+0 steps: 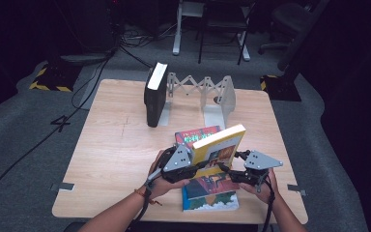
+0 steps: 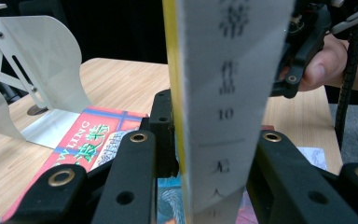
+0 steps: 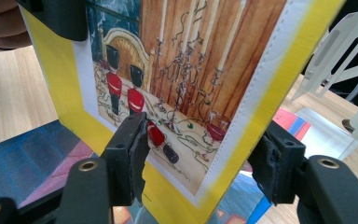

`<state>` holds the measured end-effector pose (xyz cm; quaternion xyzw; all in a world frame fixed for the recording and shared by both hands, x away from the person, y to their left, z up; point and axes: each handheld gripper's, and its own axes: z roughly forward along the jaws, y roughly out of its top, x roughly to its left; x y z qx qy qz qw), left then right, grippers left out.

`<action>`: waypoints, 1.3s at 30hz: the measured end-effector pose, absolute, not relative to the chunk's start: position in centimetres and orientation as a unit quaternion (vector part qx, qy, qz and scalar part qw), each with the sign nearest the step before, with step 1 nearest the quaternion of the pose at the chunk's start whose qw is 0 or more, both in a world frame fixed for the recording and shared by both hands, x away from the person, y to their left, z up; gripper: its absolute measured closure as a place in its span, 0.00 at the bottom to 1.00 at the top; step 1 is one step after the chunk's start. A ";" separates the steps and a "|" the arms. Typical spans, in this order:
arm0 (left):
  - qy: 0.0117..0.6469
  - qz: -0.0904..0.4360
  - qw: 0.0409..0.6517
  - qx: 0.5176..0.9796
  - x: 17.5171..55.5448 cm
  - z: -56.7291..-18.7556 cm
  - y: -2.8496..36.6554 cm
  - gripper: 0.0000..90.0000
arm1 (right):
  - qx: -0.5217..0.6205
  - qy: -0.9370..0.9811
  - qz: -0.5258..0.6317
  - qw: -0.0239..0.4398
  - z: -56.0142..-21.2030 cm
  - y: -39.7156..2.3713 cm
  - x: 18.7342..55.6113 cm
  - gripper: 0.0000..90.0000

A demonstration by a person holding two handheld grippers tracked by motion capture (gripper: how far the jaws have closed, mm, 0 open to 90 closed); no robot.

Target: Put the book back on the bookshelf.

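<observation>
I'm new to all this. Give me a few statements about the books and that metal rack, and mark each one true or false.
1. The yellow book is lifted off the table, tilted. True.
2. The left gripper clamps the yellow book's spine. True.
3. The black book lies flat on the table. False: it stands upright against the rack's left end.
4. The rack is full of books. False: nothing stands between its two plates.
5. Two books lie flat under the yellow one. True.

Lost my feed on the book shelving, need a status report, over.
Left gripper clamped on the yellow book, held upright. Right gripper jaws straddle its lower corner, grip unclear. Expanding rack behind, black book already in; path clear.
</observation>
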<state>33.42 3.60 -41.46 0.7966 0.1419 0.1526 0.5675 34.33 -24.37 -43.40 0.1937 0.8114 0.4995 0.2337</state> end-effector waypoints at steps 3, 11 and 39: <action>0.146 0.152 0.567 0.796 33.6 -41.6 3.4 0.78 | 0.195 0.811 0.500 0.235 -43.4 -24.3 34.3 0.46; 0.145 0.160 0.562 0.799 33.8 -41.6 2.9 0.77 | 0.196 0.810 0.500 0.235 -43.4 -24.2 34.3 0.45; 0.166 0.167 0.548 0.802 34.3 -41.1 5.1 0.83 | 0.315 0.820 0.380 0.290 -44.4 -29.3 34.2 0.31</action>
